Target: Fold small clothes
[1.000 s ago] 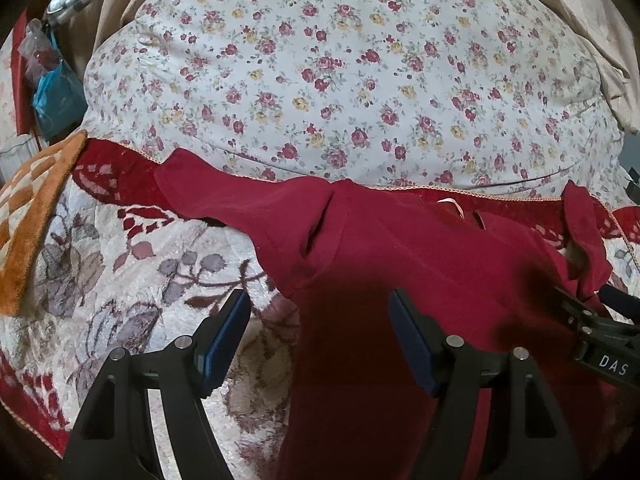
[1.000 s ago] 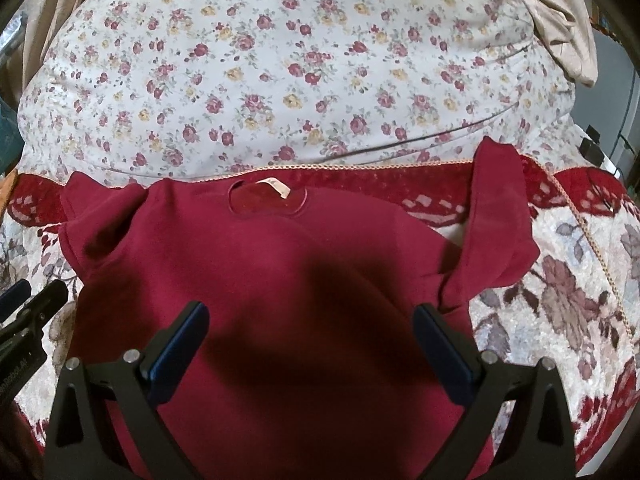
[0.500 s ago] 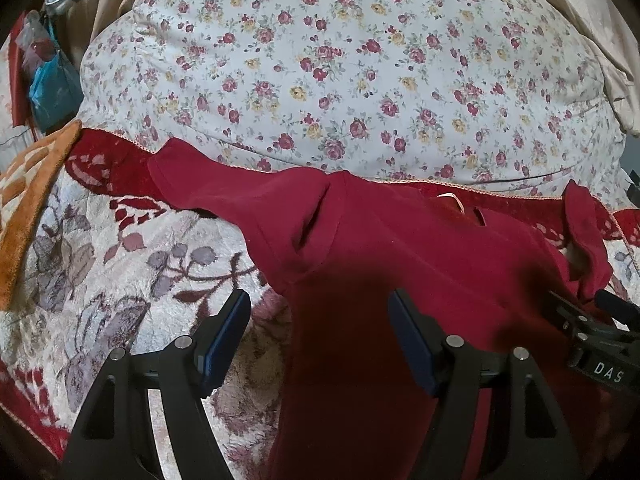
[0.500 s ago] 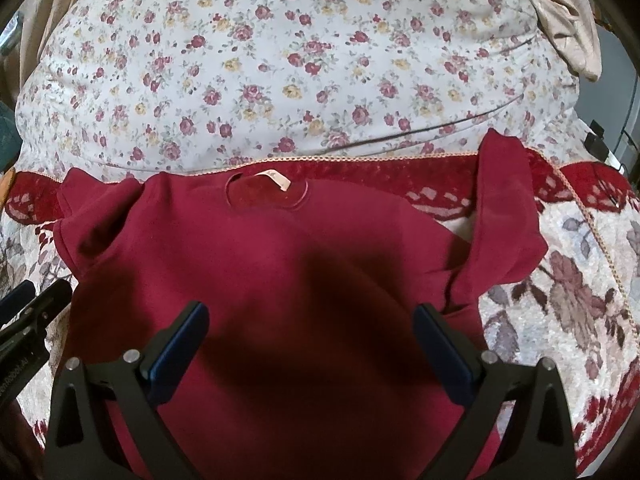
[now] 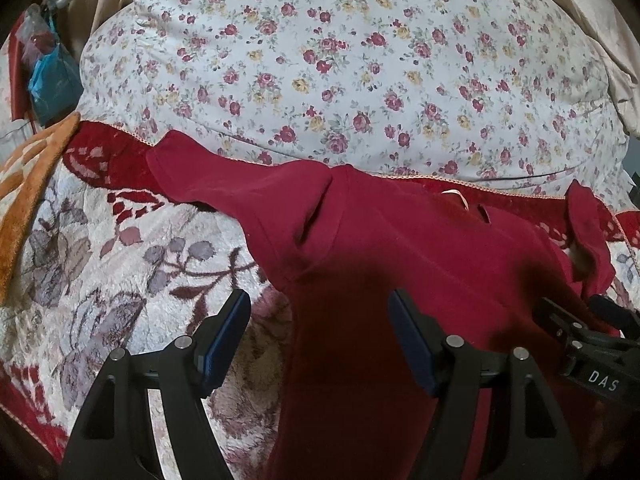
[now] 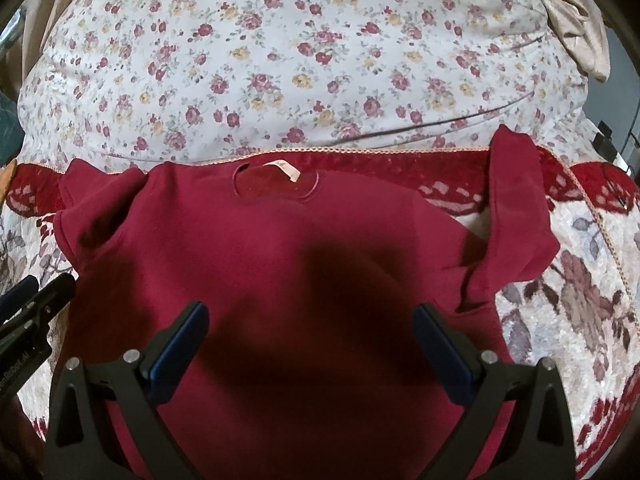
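Shirt (image 6: 280, 280) lower in view than before (flat on blanket (image 5: 120, 260)), both grippers' fingers (image 5: 224, 336) apart.

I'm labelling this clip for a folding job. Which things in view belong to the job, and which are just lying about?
Belongs to the job:
red shirt, spread flat
left tool, open
right tool, open
patterned blanket under the shirt

Just lying about:
floral cushion
orange mat
blue bag
beige cloth
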The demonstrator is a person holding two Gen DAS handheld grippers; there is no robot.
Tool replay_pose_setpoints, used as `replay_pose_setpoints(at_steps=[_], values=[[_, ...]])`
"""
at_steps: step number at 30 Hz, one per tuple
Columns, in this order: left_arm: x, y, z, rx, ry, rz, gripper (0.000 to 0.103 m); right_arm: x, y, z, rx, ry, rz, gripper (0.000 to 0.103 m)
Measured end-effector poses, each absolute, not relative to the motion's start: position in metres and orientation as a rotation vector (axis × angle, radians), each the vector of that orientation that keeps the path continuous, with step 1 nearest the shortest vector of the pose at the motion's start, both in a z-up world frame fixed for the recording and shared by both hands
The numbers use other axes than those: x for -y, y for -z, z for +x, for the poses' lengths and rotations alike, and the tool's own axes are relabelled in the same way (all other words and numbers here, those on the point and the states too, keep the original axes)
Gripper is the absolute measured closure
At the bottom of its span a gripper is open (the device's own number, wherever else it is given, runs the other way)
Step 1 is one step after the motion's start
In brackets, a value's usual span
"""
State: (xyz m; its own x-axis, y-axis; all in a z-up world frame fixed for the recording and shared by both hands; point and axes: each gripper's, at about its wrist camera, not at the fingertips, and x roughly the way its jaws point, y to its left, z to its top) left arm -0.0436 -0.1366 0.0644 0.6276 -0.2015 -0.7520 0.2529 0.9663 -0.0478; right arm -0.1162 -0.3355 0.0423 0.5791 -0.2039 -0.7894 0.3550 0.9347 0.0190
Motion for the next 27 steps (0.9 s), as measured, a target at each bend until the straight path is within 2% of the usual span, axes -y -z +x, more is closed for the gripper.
replay_pose_setpoints(at_steps=[27], values=[[0.111, -0.057, -0.022, -0.894, 0.216, -0.005, 0.052, 0.327, -0.034, -0.107, -0.913, 0.289, 0.181, 0.000]])
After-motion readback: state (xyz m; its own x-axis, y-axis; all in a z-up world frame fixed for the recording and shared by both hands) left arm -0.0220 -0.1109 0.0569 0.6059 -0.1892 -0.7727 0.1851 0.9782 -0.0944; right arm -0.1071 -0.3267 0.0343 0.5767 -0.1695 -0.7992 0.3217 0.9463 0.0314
